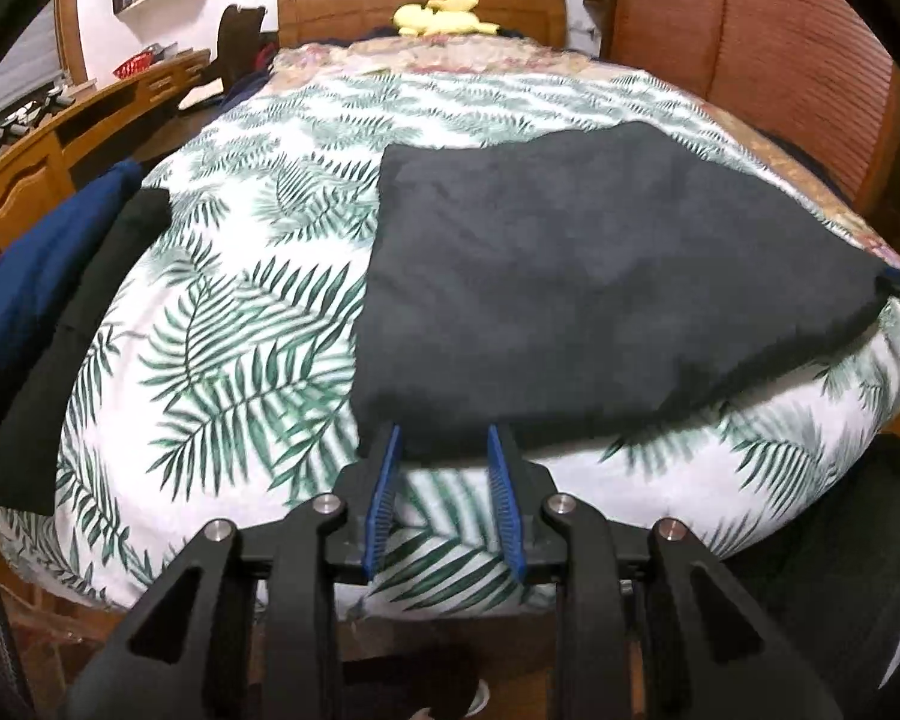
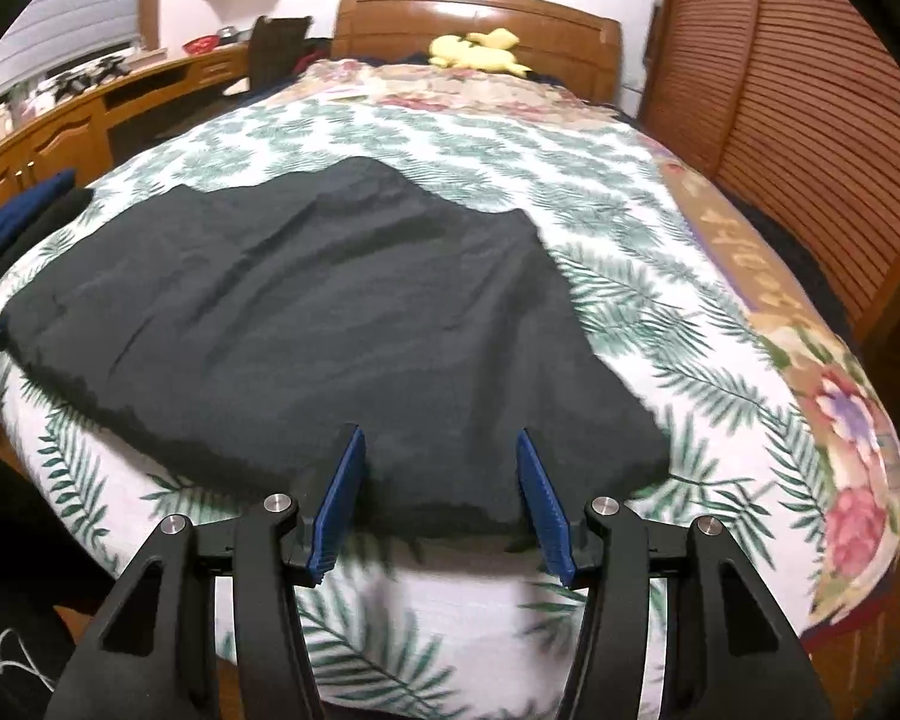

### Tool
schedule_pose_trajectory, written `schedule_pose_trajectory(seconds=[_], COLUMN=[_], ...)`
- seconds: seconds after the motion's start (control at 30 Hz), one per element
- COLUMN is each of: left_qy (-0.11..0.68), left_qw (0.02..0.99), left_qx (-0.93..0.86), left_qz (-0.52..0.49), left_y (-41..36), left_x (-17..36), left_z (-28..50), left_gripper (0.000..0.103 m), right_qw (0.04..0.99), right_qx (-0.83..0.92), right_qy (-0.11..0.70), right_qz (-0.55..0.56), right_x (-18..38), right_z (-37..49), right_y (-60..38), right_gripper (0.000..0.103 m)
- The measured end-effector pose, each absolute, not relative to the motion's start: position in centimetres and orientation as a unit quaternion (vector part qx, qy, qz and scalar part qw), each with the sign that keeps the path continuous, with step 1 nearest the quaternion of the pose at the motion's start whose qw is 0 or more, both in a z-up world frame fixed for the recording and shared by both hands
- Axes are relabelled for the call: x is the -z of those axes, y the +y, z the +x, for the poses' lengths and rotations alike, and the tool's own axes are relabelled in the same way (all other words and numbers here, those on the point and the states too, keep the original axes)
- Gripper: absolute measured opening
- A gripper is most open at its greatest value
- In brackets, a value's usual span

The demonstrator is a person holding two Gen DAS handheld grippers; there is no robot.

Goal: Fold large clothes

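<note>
Leaf-print bed (image 1: pixel 222 324) — dark garment (image 1: pixel 600 276) flat, both grippers (image 1: pixel 444 438) (image 2: pixel 438 444) open

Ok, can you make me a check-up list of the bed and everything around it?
Surface: leaf-print bedspread, flat.
Job's things: dark garment spread on it.
Clutter: blue and black cloth at the side; yellow plush toy by the headboard.
Grippers: left gripper and right gripper both open, nothing between the pads, at the garment's near edge.
Cables: nothing seen.
Surroundings: wooden desk, slatted wooden panel.
</note>
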State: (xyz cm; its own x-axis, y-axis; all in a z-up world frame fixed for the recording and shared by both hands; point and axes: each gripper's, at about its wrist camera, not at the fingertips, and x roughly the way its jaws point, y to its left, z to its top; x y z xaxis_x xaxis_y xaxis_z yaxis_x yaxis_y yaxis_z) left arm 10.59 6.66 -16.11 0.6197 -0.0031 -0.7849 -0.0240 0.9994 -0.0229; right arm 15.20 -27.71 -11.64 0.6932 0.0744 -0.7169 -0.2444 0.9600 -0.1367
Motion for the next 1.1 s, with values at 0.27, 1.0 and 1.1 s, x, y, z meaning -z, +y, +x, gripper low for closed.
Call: schedule_pose_trajectory(seconds=[0.27, 1.0, 1.1], left_qy=[0.446, 0.431, 0.427], left_qw=[0.895, 0.901, 0.903], left_qx=[-0.007, -0.007, -0.003], left_qz=[-0.017, -0.045, -0.052], left_y=[7.6, 9.2, 9.6], left_x=[17.8, 18.3, 18.3], left_z=[11.6, 12.6, 12.4], left_gripper=[0.031, 0.031, 0.031], right_qw=[0.911, 0.882, 0.900], right_qx=[-0.055, -0.117, -0.130], right_qy=[0.397, 0.456, 0.416], right_qz=[-0.098, 0.027, 0.022], right_x=[12.2, 15.1, 13.2], right_z=[15.4, 17.4, 16.7], right_y=[-30.9, -33.8, -33.3], right_gripper=[0.056, 0.019, 0.005])
